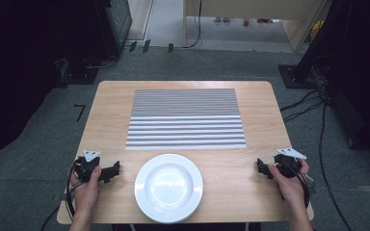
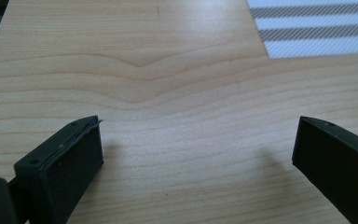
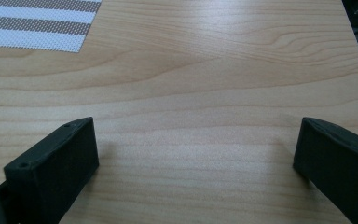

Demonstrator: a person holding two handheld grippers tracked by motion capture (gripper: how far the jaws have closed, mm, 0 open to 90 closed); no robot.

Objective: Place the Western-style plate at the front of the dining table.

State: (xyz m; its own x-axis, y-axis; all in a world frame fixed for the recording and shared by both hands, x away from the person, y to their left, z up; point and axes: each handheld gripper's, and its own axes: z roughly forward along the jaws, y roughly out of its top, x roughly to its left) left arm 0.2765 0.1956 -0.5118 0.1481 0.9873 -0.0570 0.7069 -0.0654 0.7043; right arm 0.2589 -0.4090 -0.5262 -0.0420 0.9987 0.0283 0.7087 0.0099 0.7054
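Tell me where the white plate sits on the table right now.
In the high view the white plate sits at the near edge of the wooden table, about midway between the left tongs and right tongs, just in front of the striped placemat.

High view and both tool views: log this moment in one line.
left tool open, empty | right tool open, empty | plate between them, untouched | striped mat behind plate

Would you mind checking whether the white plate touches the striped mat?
Apart. The high view shows a strip of bare wood between the plate and the mat's near edge.
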